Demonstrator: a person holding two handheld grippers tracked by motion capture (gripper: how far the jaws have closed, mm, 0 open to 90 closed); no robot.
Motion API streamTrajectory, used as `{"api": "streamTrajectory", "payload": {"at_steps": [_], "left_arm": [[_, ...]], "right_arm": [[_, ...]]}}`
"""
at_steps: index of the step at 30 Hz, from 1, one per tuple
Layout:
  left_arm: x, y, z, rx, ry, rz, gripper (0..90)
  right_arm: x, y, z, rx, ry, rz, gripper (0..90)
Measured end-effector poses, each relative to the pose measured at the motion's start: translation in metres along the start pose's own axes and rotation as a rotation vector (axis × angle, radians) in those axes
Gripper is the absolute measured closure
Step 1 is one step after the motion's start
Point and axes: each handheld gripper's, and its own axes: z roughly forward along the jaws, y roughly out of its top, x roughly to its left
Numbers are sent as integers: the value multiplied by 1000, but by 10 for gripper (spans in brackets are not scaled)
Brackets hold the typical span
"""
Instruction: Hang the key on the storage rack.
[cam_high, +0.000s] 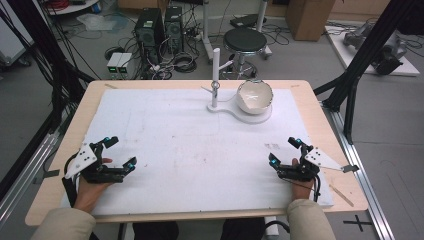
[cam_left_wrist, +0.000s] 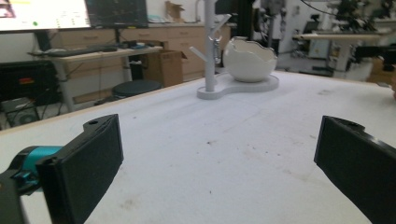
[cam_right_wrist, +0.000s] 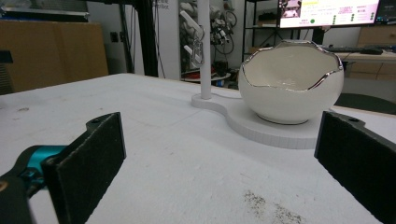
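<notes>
Currently the left gripper (cam_high: 121, 152) rests at 8 o'clock on the white mat (cam_high: 170, 145), jaws spread, grasping nothing. Right gripper (cam_high: 284, 151) at 4 o'clock, likewise released. Eggshell-shaped bowl (cam_high: 254, 96) at 1 o'clock sits upright on a white base (cam_high: 250, 116) beside a post (cam_high: 215, 75); contents cannot be told.

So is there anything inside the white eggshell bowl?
No, in the right gripper view the eggshell bowl shows just its bare cream inner wall, though its very bottom is hidden.
</notes>
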Motion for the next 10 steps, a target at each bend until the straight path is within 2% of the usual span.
{"api": "streamTrajectory", "payload": {"at_steps": [2, 4, 10], "left_arm": [[-1, -7, -2, -3, 19, -21, 17], [-2, -8, -5, -39, 34, -19, 17], [-1, -9, -7, -60, 37, -31, 17]], "right_arm": [[0, 0, 0, 0, -1, 0, 10], [0, 0, 0, -2, -2, 0, 10], [0, 0, 0, 0, 0, 0, 10]]}}
